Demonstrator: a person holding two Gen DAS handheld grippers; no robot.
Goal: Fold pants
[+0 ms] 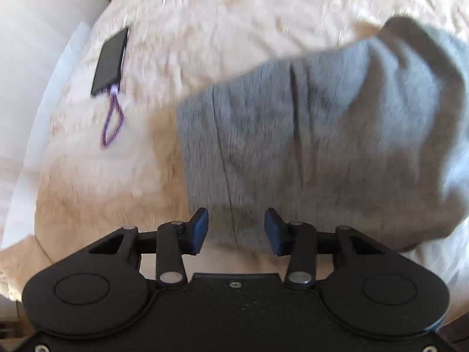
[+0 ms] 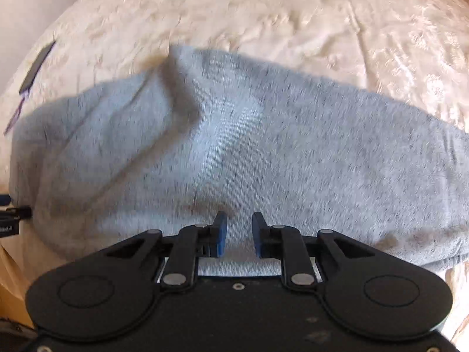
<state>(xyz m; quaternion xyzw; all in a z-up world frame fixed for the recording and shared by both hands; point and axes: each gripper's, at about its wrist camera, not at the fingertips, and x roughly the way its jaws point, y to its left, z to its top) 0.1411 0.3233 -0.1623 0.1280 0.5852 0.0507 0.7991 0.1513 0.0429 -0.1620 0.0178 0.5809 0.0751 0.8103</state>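
Note:
The grey pants (image 1: 322, 135) lie bunched in a folded heap on a cream bedspread (image 1: 205, 29). In the left wrist view my left gripper (image 1: 236, 231) is open, its blue pads apart at the near left edge of the pants, holding nothing. In the right wrist view the pants (image 2: 249, 146) fill the middle of the frame. My right gripper (image 2: 239, 234) is open over the near edge of the pants, with grey cloth showing between and below its pads. Both views are motion blurred.
A black phone (image 1: 110, 60) with a purple wrist strap (image 1: 112, 120) lies on the bedspread left of the pants; it also shows in the right wrist view (image 2: 36, 67). A white wall (image 1: 35, 44) borders the bed at left. Part of the other gripper (image 2: 14, 220) shows at the left edge.

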